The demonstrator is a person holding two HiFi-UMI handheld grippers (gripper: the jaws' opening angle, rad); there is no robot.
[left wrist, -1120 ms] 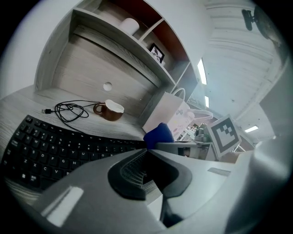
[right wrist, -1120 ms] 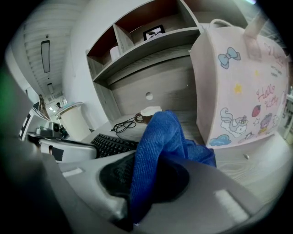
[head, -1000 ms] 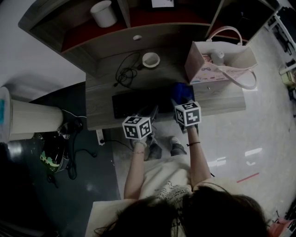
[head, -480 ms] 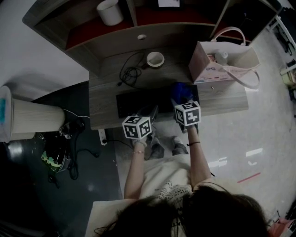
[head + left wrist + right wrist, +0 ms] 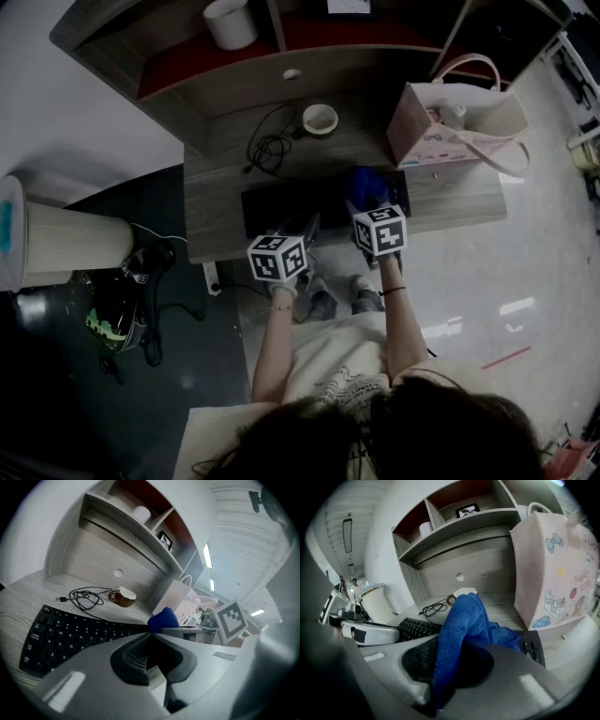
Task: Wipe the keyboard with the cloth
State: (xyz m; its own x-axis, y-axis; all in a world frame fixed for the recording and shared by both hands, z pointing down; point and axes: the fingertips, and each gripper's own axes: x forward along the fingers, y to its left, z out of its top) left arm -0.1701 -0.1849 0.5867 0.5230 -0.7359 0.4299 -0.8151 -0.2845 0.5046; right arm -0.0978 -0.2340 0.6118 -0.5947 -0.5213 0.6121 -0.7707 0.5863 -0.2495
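Observation:
A black keyboard (image 5: 300, 202) lies along the front of the wooden desk (image 5: 211, 220). My right gripper (image 5: 369, 202) is shut on a blue cloth (image 5: 367, 185), which rests over the keyboard's right end. In the right gripper view the cloth (image 5: 461, 630) bunches up from between the jaws, with the keyboard (image 5: 415, 627) beyond it. My left gripper (image 5: 305, 230) hovers at the keyboard's front edge, shut, with nothing in it. Seen from the left gripper, the keyboard (image 5: 70, 634) stretches to the left and the cloth (image 5: 163, 619) pokes up past the jaws.
A coiled black cable (image 5: 270, 145) and a brown cup (image 5: 320, 119) sit behind the keyboard. A pink tote bag (image 5: 459, 127) stands at the desk's right end. A shelf unit with a white cup (image 5: 230, 21) rises at the back. A white cylindrical bin (image 5: 66, 246) stands on the floor at left.
The head view has drifted a little, so the desk sits slightly further right in frame. Both grippers and the cloth keep the same places over the keyboard.

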